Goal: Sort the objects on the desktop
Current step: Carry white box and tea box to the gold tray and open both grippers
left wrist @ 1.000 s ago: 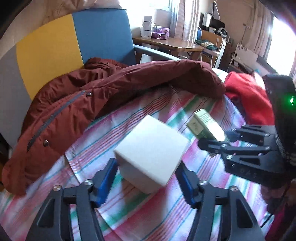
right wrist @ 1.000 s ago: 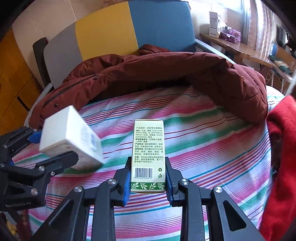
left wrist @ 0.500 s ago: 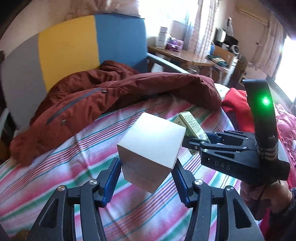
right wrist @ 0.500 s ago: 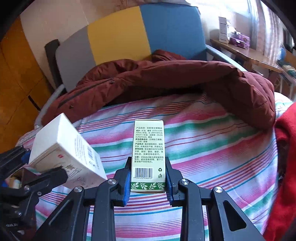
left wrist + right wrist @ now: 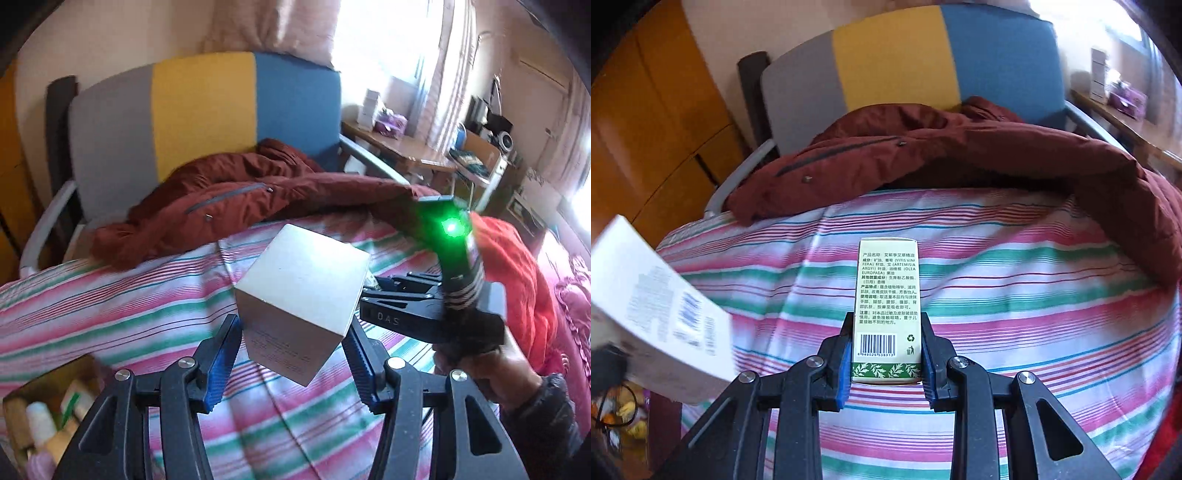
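- Left tool is clamped on a white box, held tilted above the striped bedsheet.
- Right tool is clamped on the barcode end of a green-and-cream box, which points straight ahead of it.
- Beyond both tools lies a maroon jacket.
- Low to the left tool's left sits a cardboard bin of small items.

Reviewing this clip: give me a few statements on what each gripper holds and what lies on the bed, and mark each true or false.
1. The left gripper is clamped on a white box. True.
2. The right gripper is open and empty. False: it grips a green-and-cream carton.
3. A maroon jacket lies at the far side of the striped sheet. True.
4. The white box rests on the sheet. False: it is held up clear of it.
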A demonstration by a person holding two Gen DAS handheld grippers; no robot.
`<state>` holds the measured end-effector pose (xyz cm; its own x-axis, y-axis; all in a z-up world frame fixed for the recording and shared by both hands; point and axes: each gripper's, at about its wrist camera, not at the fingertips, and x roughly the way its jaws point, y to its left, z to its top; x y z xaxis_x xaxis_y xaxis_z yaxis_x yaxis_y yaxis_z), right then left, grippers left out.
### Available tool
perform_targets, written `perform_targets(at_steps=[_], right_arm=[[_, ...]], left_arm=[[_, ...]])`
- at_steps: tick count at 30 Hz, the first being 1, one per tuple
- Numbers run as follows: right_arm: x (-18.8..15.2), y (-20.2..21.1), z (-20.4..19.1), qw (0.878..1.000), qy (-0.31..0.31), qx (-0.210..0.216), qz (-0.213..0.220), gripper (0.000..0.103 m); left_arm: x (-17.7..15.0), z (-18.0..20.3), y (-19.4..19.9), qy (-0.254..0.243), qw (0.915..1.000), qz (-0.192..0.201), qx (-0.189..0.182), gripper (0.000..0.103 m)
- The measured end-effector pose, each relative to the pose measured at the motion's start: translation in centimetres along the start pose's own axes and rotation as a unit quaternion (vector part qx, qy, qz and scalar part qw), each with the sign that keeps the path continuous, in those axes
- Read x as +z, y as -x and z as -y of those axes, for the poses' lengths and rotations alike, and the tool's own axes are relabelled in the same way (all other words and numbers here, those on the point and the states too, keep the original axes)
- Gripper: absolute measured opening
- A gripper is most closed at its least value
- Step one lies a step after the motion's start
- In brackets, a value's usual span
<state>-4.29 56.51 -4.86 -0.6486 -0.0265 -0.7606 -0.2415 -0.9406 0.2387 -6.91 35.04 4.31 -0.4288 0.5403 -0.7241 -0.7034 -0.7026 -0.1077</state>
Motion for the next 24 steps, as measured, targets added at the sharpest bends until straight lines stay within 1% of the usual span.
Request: perform_targets(at_steps=[3,8,12,15,18,20,24], right_arm=[[-0.1,0.0,-0.7,1.0,0.008,0.008,0.001,0.031],[-0.4,0.5,-1.8,0.999,0.02,0.025,0.009,0.031],[-0.6,0.7,-2.3,0.999,0.024,0.029,0.011,0.031],[-0.8,0.5,-2.6,0.999,0.027,0.028,0.008,0.031],[-1.0,0.5,-3.4,0.999,0.033,0.029,0.007,0.031],[-1.1,0.6,-4.0,0.998,0.035,0.042,0.009,0.031],[-1.3,0.9,-6.3,0.996,0.058,0.066,0.011,0.031]], left_arm=[[-0.5,-0.4,2.6,0.003,0.9992,0.02,0.034,0.056],[-1.1,-2.3,7.6,0.033,0.9964,0.057,0.054,0.056],[-1.5,-5.3,11.9,0.07,0.9906,0.087,0.08,0.056],[-2.3,-7.7,14.8,0.088,0.9851,0.103,0.106,0.056],[-3.5,-10.2,17.0,0.105,0.9799,0.108,0.131,0.056],[-4.7,-11.7,18.2,0.119,0.9764,0.107,0.145,0.056],[-8.0,-14.1,19.7,0.136,0.9702,0.099,0.174,0.056]])
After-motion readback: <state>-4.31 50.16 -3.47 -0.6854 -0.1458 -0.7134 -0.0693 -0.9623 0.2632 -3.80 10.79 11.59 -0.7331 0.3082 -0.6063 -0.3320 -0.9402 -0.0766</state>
